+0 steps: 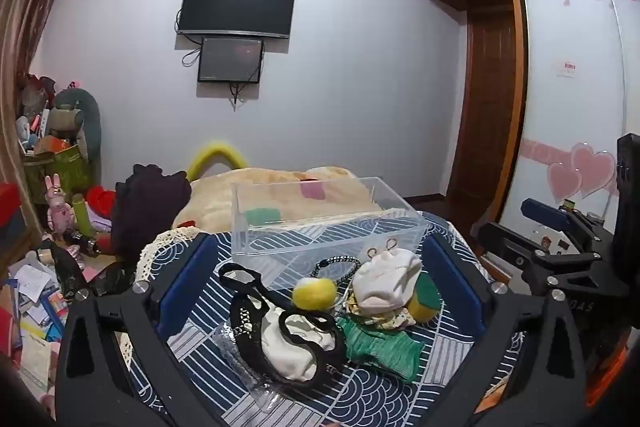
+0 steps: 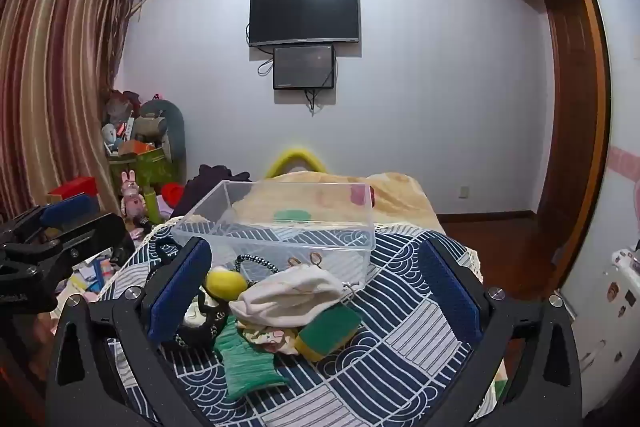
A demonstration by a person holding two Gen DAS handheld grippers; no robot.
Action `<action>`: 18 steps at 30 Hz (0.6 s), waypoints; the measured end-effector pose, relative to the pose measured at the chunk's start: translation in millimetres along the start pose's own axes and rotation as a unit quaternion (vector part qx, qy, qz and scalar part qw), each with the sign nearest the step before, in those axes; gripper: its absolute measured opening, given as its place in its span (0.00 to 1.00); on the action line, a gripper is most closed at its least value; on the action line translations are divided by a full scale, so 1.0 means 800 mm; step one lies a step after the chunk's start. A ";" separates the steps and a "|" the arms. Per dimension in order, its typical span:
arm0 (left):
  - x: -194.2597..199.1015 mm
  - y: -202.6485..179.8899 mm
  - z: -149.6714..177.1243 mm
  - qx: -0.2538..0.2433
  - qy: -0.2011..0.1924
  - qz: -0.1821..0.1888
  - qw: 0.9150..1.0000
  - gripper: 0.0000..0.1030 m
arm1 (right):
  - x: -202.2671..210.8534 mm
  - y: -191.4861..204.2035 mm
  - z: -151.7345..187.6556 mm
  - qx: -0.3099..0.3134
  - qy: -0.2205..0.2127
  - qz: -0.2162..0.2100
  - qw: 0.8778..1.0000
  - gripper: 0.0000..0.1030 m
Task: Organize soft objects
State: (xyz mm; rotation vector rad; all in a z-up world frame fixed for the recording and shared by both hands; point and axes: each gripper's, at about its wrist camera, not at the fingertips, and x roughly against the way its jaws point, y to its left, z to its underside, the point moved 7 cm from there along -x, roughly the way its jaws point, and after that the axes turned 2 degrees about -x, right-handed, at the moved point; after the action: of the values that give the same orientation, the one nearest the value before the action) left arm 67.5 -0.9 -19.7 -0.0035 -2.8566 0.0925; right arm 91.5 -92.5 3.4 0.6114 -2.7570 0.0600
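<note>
Soft pile (image 1: 360, 307) on cloth (image 1: 448, 359), before box (image 1: 320, 223).

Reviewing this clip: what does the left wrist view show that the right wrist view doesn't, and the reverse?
Only the left wrist view: the wardrobe door with pink hearts, and the whole black-trimmed white garment.

Only the right wrist view: the striped curtain in full, and the green-and-yellow sponge unobstructed.

Both: the empty clear box, yellow ball, cream pouch, green knit cloth, patterned cover, wall screens, and each view's own gripper open.

Left gripper (image 1: 320, 283) – jaws wide apart, nothing held; right gripper (image 2: 316, 287) likewise – both tilted slightly downward.
</note>
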 end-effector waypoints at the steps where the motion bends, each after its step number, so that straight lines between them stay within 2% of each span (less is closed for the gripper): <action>1: -0.001 -0.001 0.000 0.001 0.002 0.004 1.000 1.00 | 0.000 0.000 0.000 0.002 0.001 0.000 1.000 1.00; 6: -0.004 -0.001 -0.001 0.006 0.000 0.009 1.000 1.00 | -0.001 0.001 0.001 -0.002 -0.001 -0.001 1.000 1.00; 11: -0.018 -0.007 0.002 0.021 0.006 0.033 0.999 1.00 | -0.001 0.001 0.001 -0.004 0.000 0.000 1.000 1.00; 13: -0.004 -0.002 0.003 0.033 -0.006 0.040 0.999 1.00 | -0.001 0.001 0.000 -0.005 0.000 -0.001 1.000 1.00; 18: 0.002 0.001 0.000 0.028 -0.015 0.025 0.999 1.00 | 0.001 0.002 0.001 -0.006 0.000 -0.002 1.000 1.00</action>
State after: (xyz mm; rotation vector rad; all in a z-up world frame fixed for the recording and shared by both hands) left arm 65.6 -0.2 -19.2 -0.0622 -2.8823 0.1848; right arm 89.8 -91.9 3.2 0.6143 -2.7539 0.0432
